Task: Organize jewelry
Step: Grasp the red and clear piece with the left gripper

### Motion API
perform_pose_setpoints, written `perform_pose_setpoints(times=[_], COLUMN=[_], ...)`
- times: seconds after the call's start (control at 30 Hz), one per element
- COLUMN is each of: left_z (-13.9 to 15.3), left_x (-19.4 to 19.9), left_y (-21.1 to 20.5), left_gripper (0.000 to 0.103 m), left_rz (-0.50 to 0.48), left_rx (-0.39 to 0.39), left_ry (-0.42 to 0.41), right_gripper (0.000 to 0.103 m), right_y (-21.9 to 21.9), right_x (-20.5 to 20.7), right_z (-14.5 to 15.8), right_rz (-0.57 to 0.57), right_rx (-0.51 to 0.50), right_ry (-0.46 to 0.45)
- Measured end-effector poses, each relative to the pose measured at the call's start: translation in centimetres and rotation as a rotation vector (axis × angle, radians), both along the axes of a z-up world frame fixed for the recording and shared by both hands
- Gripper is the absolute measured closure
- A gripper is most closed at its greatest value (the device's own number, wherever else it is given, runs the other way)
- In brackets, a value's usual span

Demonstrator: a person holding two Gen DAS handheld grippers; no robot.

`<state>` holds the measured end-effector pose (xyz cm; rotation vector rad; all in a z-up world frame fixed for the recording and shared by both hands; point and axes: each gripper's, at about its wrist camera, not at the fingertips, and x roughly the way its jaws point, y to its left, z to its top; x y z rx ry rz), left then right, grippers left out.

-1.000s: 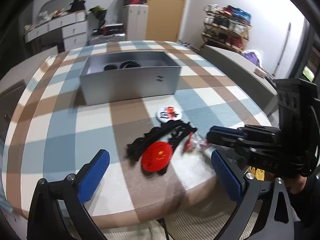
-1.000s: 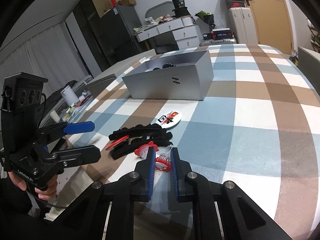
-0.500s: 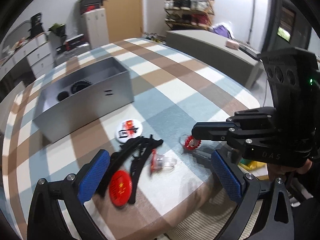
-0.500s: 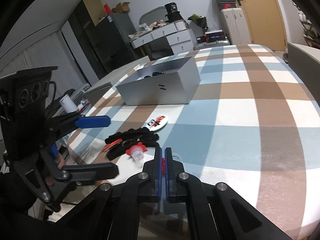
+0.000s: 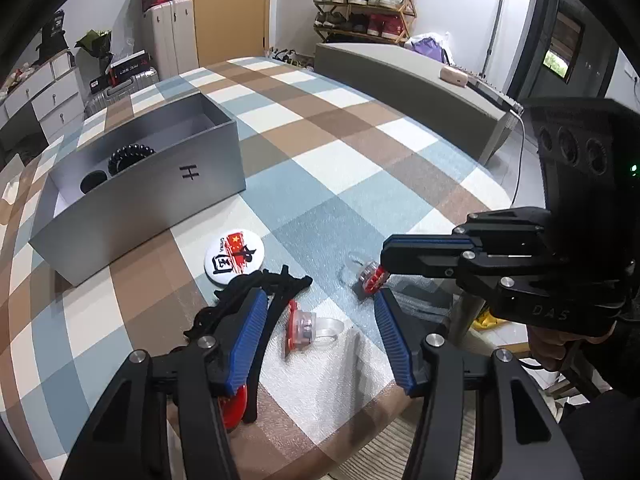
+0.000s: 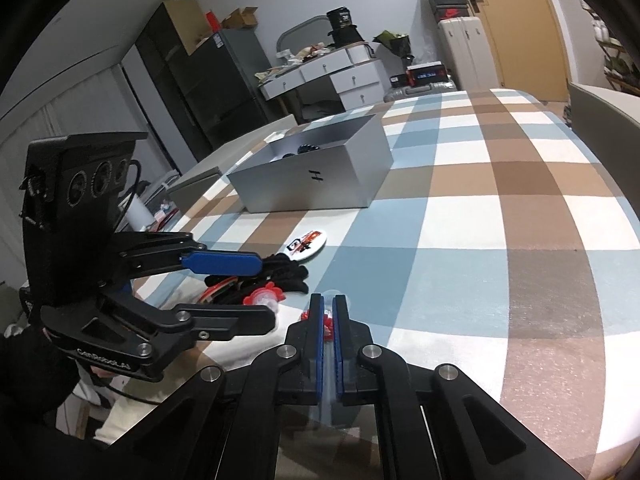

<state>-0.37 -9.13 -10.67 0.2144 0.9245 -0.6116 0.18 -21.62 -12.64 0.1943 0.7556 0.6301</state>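
Observation:
My right gripper [image 6: 329, 310] is shut on a red toy ring [image 5: 370, 277] with a clear band, held just above the checked tablecloth. My left gripper [image 5: 318, 320] is open and low, straddling a second red toy ring [image 5: 306, 327] that lies on the cloth; it also shows in the right wrist view [image 6: 264, 298]. Black hair clips [image 5: 256, 292] and a red round badge [image 5: 234, 410] lie under the left finger. A white round badge [image 5: 235, 255] lies beyond them. The grey open box [image 5: 132, 188] holds dark hair ties.
The table's near edge [image 5: 320, 440] runs just below my left gripper. A grey sofa [image 5: 408, 80] stands to the right of the table. Drawers, suitcases and a shoe rack stand along the far walls.
My left gripper has dropped lower and moved in over the second red ring. My right gripper stays shut on its red ring, now close to the cloth.

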Motion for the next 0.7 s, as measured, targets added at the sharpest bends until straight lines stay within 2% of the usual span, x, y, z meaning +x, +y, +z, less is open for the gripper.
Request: perform_pose_setpoints(times=[0.17,0.23,0.3,0.33,0.37,0.7], left_z=[-0.2,-0.3,-0.5,-0.7,-1.0,-1.0], left_x=[-0.3,-0.5,-0.6,-0.5,-0.4,-0.6], left_y=[-0.5,-0.7,-1.1,-1.0,-1.0,-0.3], left_gripper=[0.06,0.063,0.07,0.078,0.08,0.08], left_rz=[-0.025,-0.029,-0.033,-0.032,-0.026,-0.006], left_rx=[0.018,0.039,0.07,0.076,0.082,0.045], left_ry=[0.006,-0.006,-0.003,0.011,0.024,0.026], right_gripper=[0.095,0.084,0.081,0.08,0.08,0.082], right_y=[0.2,0.2,0.4,0.5,0.7,2.2], right_x=[0.2,0.4,0.5,0.6,0.6,1.0], right_z=[0.0,0.0,-0.2,-0.2,-0.2,-0.3], right_rz=[0.002,-0.003,0.004,0.01,0.015,0.058], right_rx=[-0.008,-0.014,-0.019,-0.022,-0.025,-0.06], right_ry=[0.005,0.011,0.02,0.02,0.022,0.06])
